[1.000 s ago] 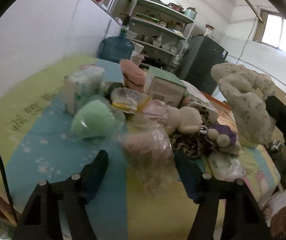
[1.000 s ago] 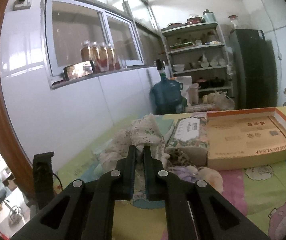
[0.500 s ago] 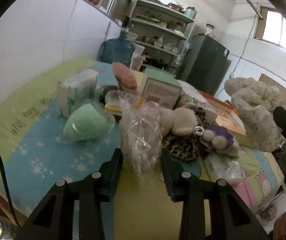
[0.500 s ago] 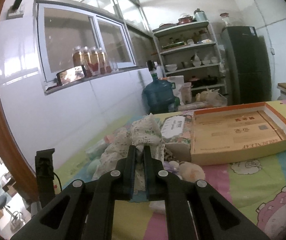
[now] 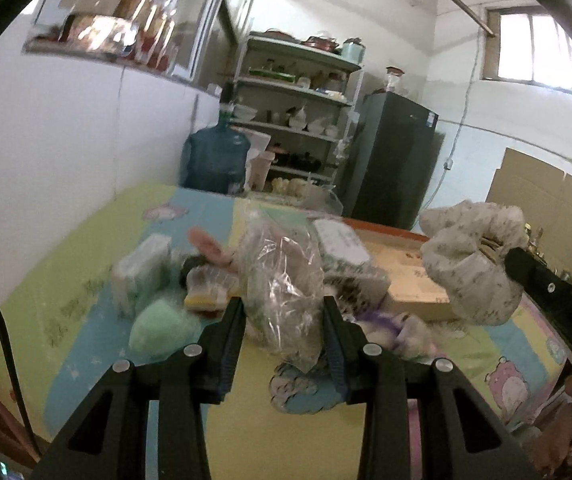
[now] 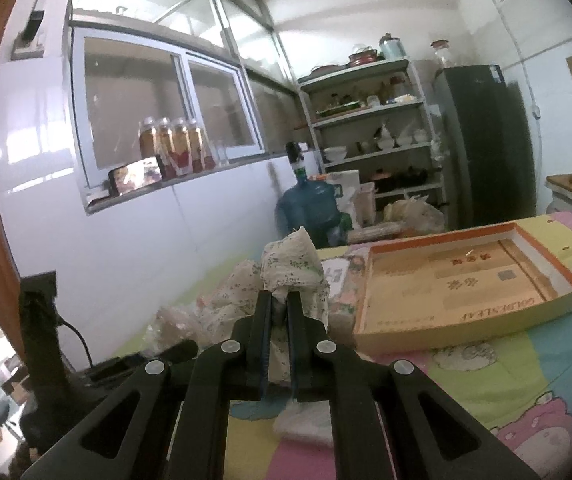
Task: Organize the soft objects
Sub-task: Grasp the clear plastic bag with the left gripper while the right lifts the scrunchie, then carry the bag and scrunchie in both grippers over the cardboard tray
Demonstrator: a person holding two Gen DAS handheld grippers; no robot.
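Left hand-held gripper (image 5: 284,320) grips a clear plastic bag (image 5: 282,280). Right hand-held gripper (image 6: 280,316) pinches floral cloth (image 6: 292,264); cardboard tray (image 6: 466,280) lies right

From the left tool (image 5: 282,312), a plastic bag (image 5: 282,280) sits between its fingers at 12 o'clock. A boxed tray (image 5: 402,280) lies on the counter (image 5: 86,264) toward 1 o'clock, the cloth bundle (image 5: 474,264) at 2 o'clock, a water jug (image 5: 216,160) behind at 11, shelves (image 5: 294,120) beyond.
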